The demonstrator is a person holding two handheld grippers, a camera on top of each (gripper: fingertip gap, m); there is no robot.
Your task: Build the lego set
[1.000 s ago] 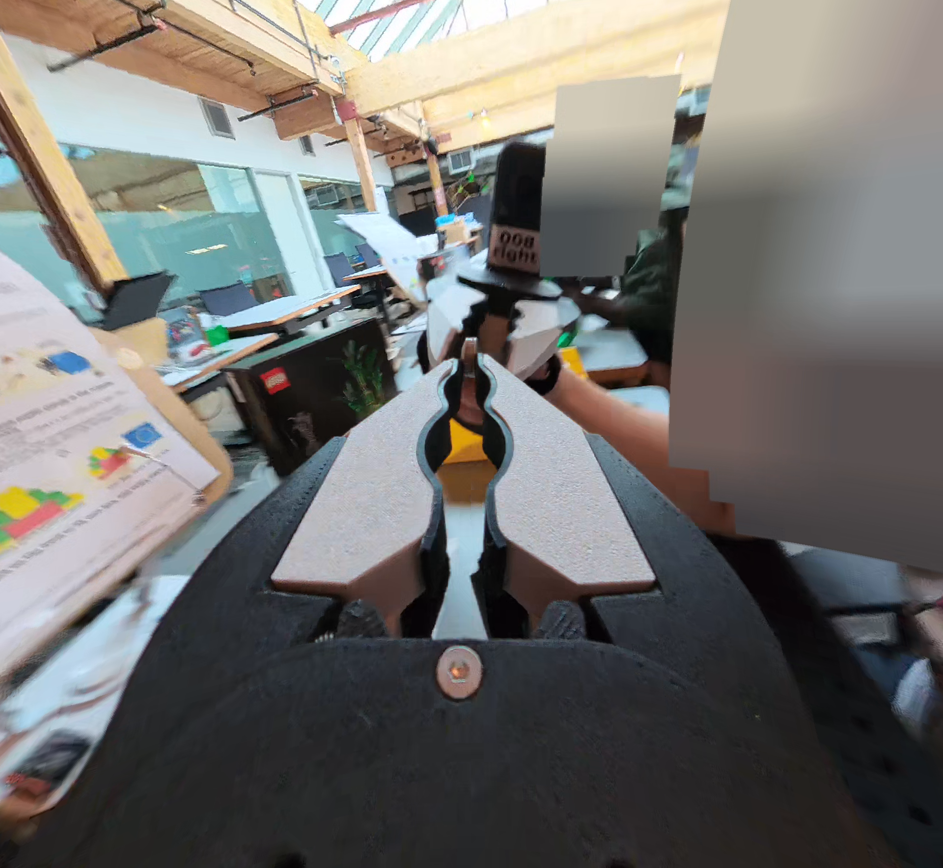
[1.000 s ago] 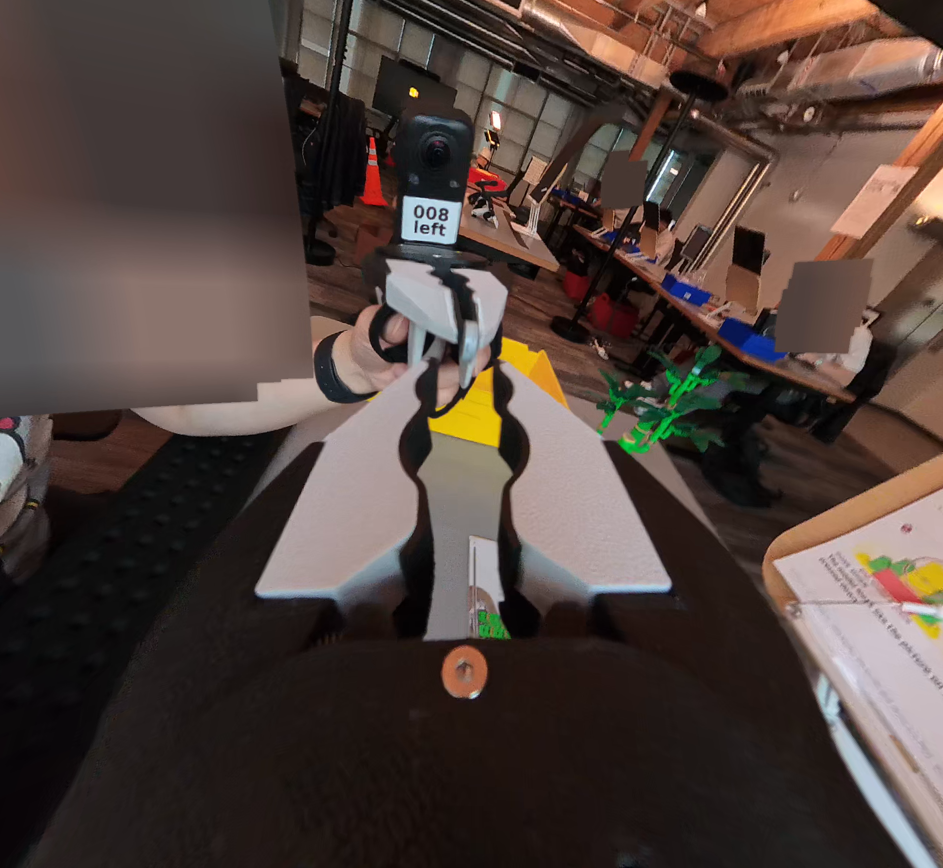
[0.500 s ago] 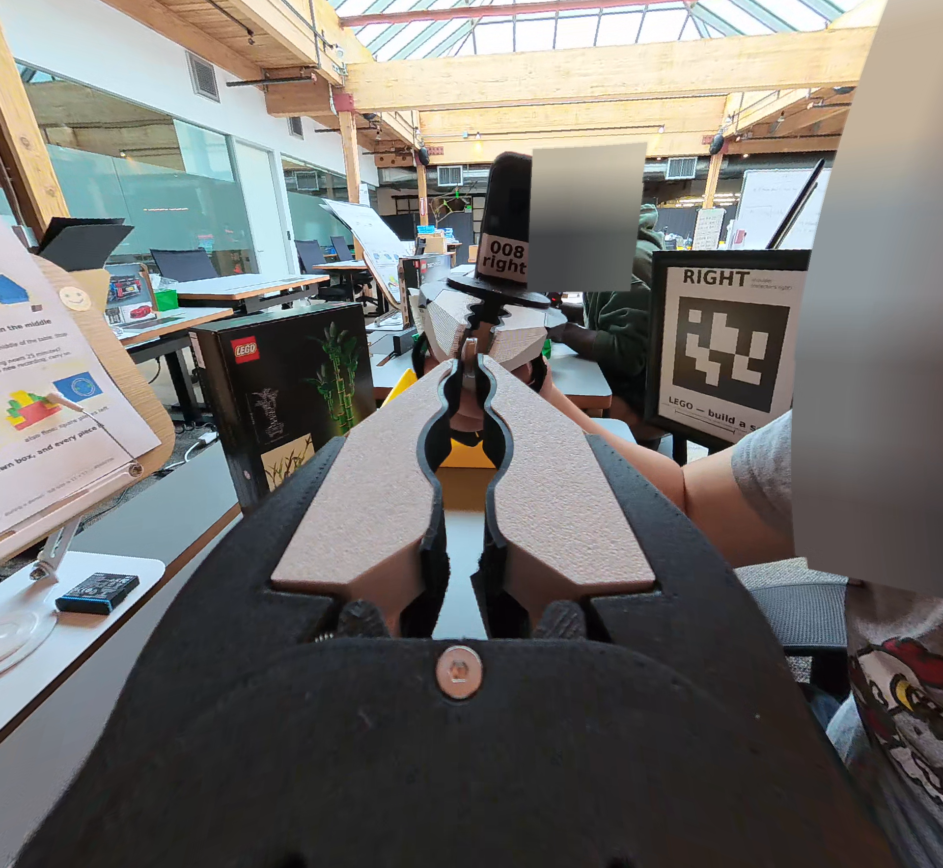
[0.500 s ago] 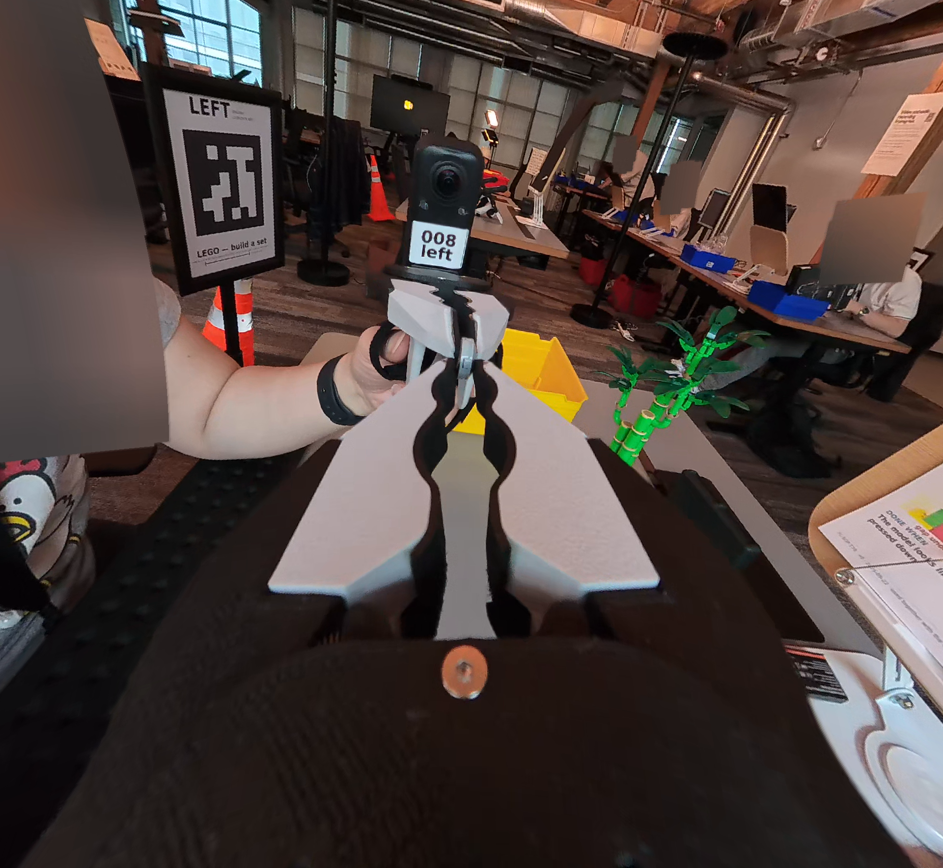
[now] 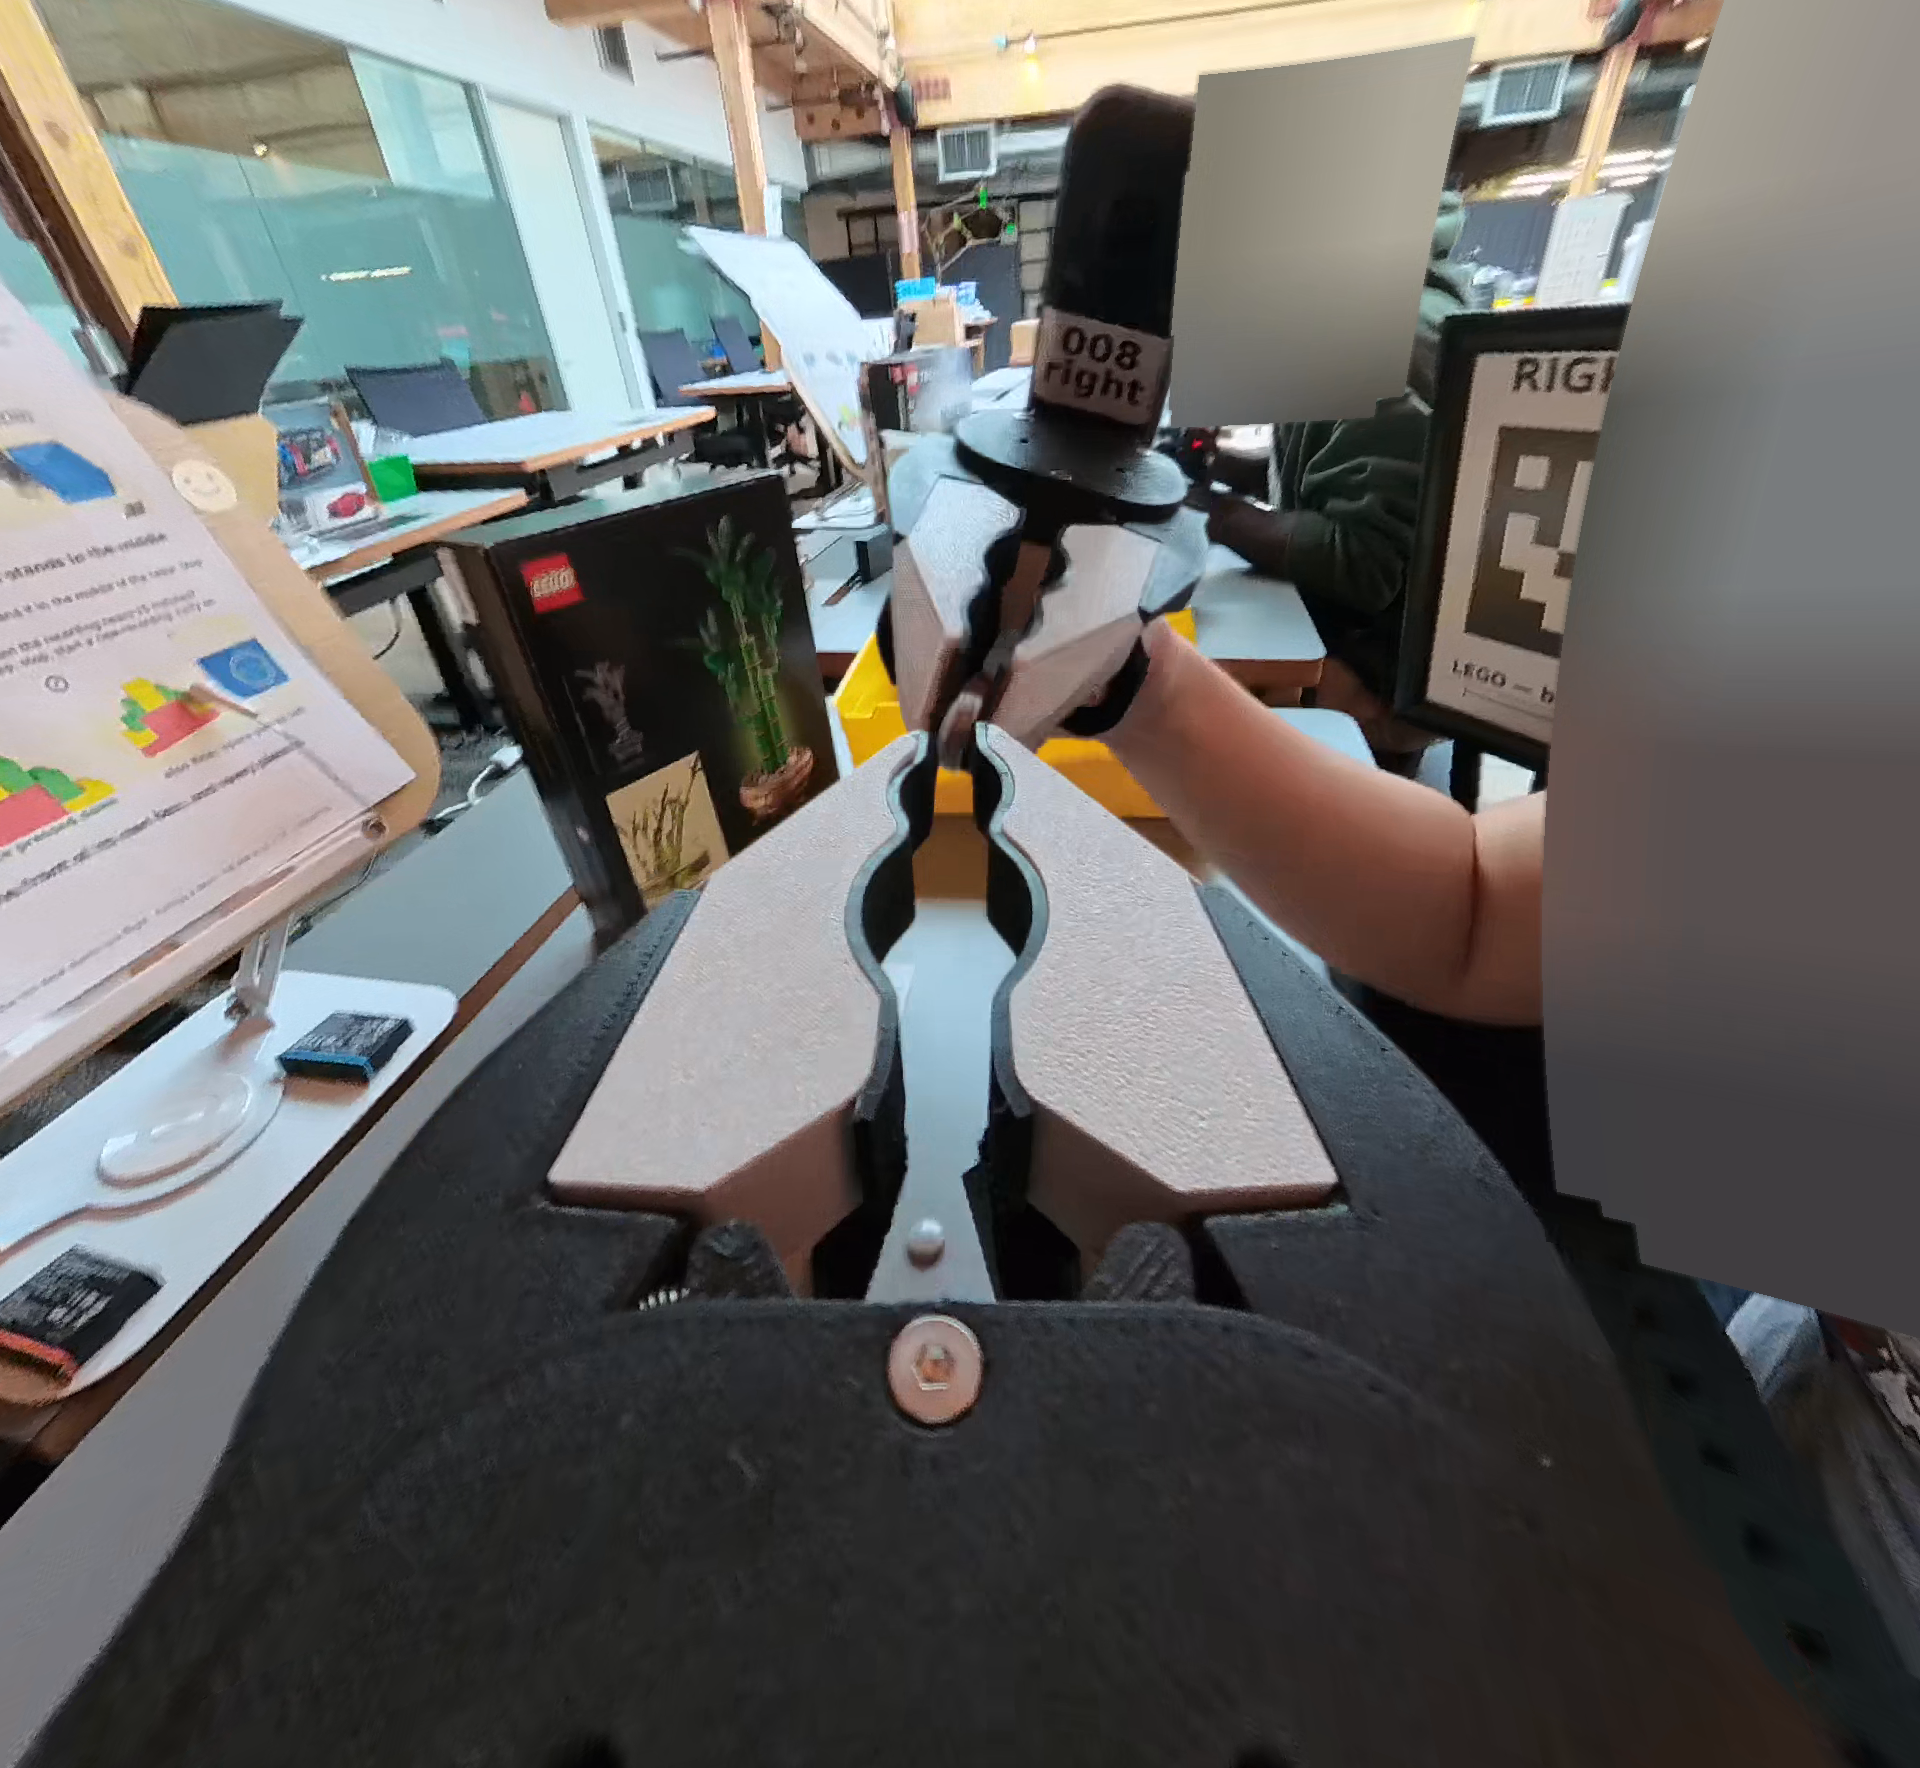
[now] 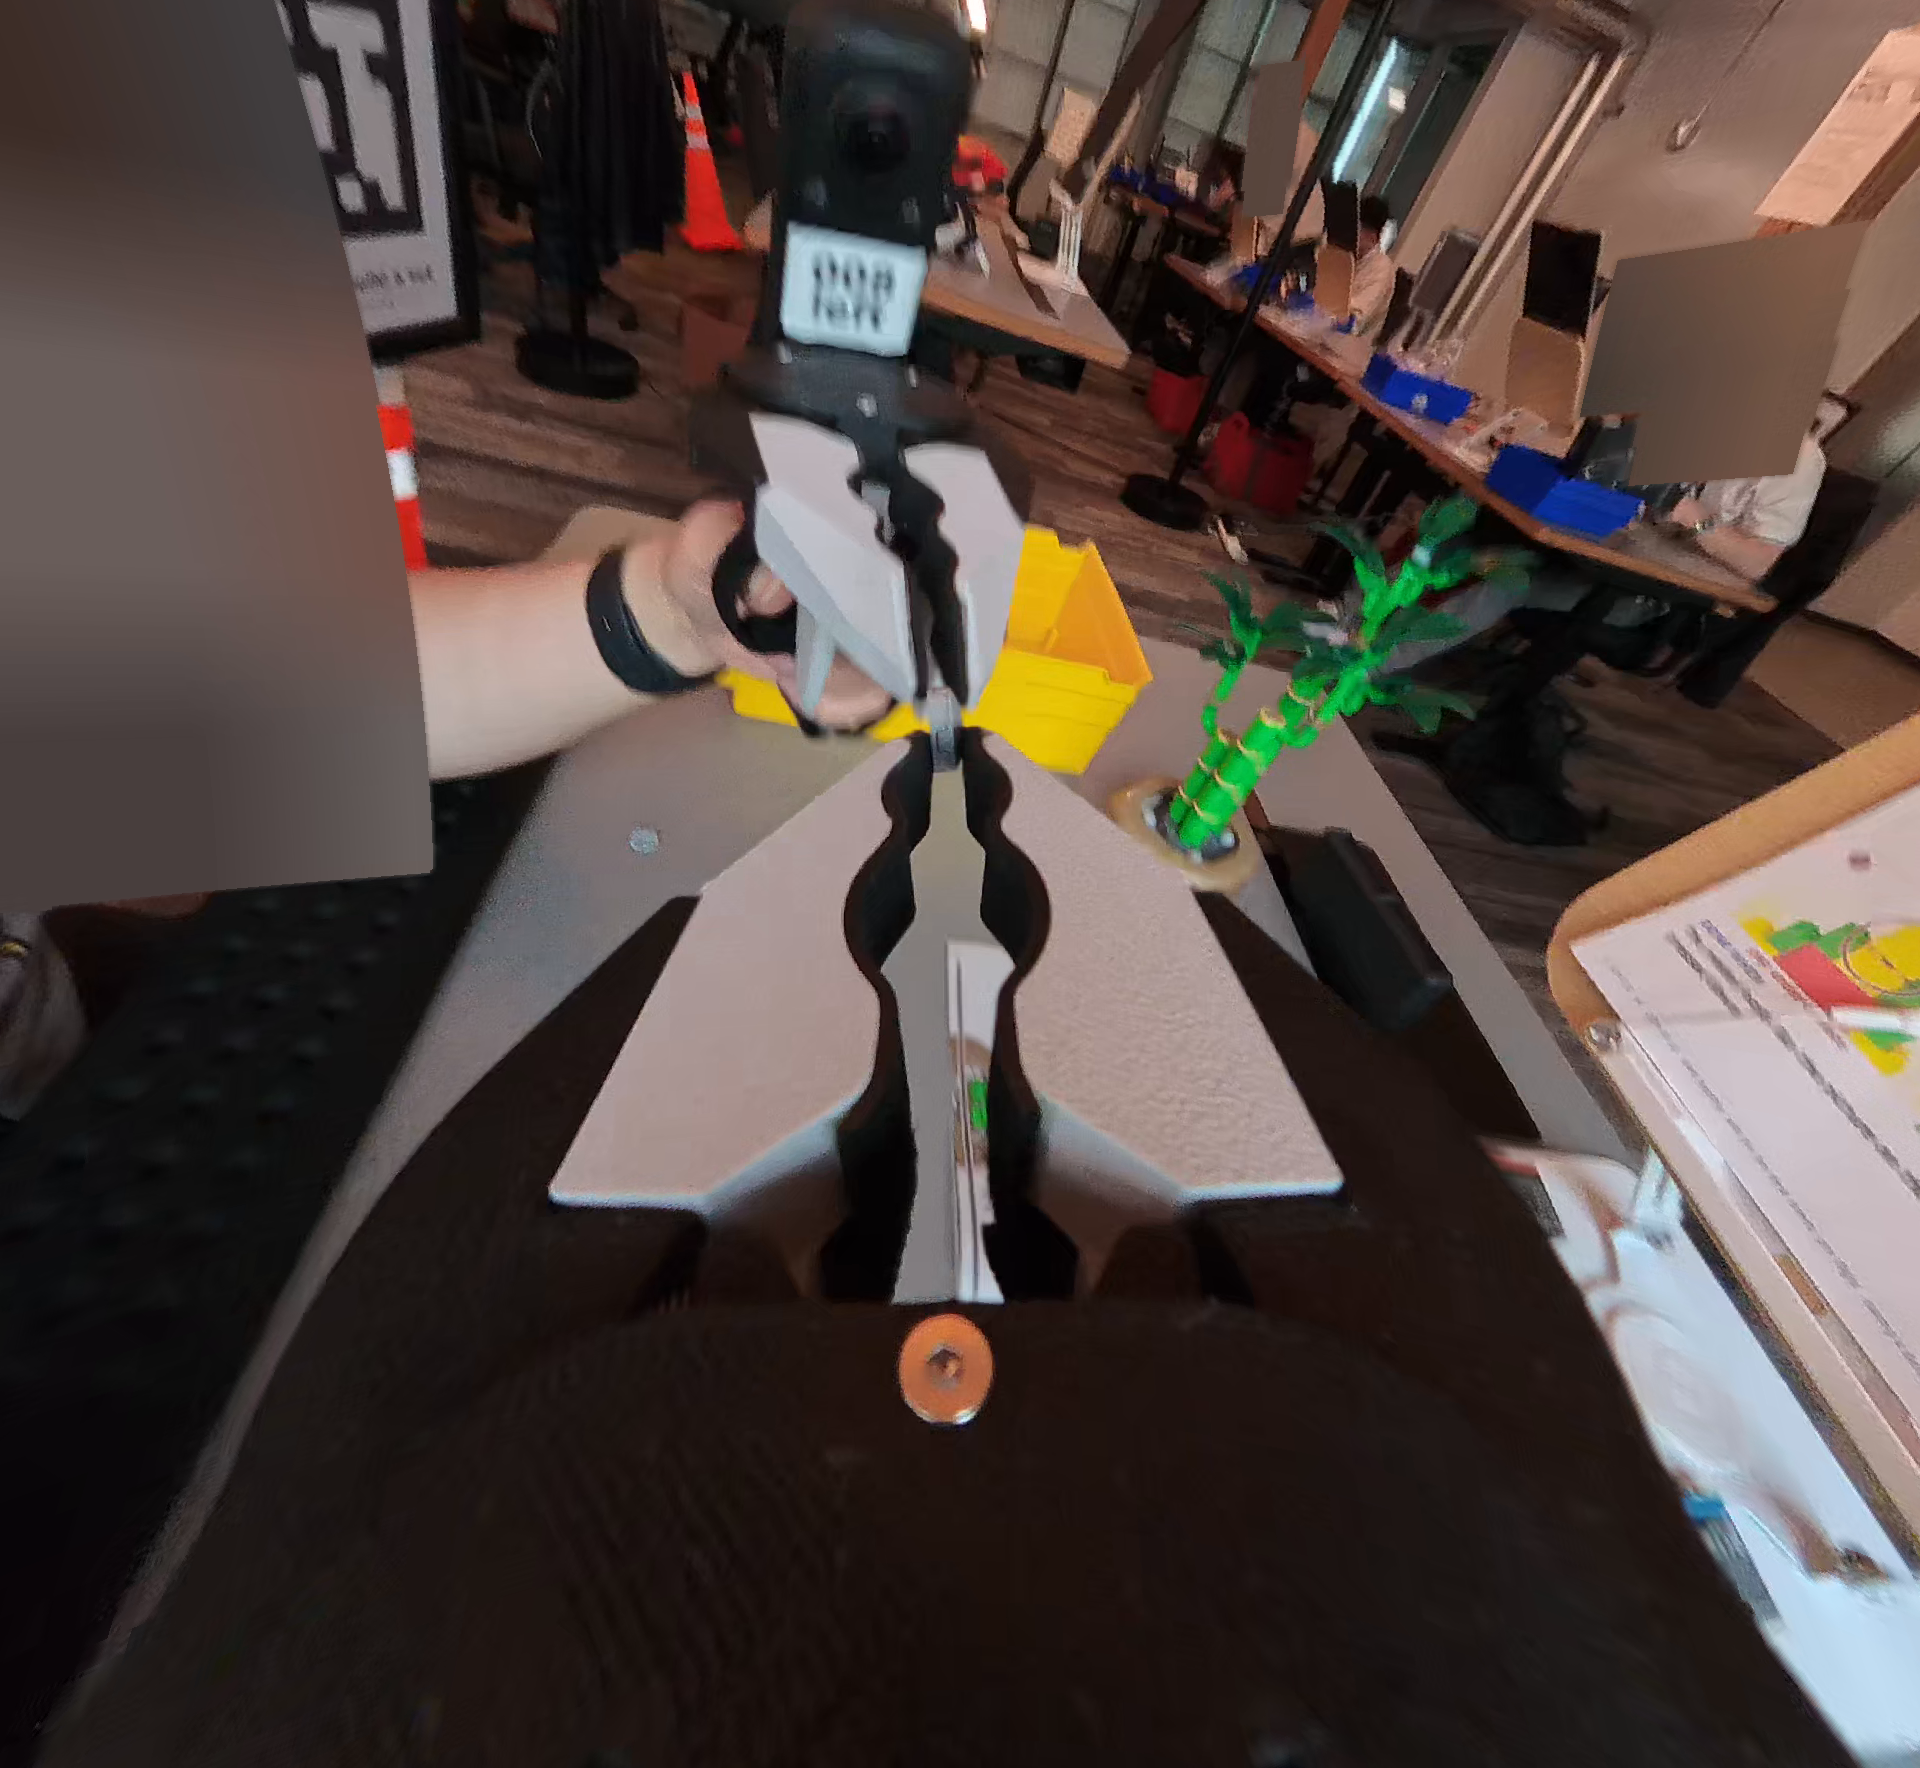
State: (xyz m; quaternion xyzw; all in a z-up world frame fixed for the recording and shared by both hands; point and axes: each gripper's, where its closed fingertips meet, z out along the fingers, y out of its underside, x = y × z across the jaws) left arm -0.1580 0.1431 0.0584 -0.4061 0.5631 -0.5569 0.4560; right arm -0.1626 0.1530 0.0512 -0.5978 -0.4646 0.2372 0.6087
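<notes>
Above the table (image 6: 582, 845), my left claw (image 5: 948, 750) and right claw (image 6: 940, 744) meet tip to tip, both closed on one small grey piece (image 6: 943, 729).

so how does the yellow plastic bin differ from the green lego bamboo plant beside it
The yellow plastic bin is a squat, open-topped box; the green lego bamboo plant is tall and thin, with leaning stalks and dark leaves. The bin sits straight on the grey table; the plant stands in a small round tan base. Both rest on that table, side by side.
</notes>
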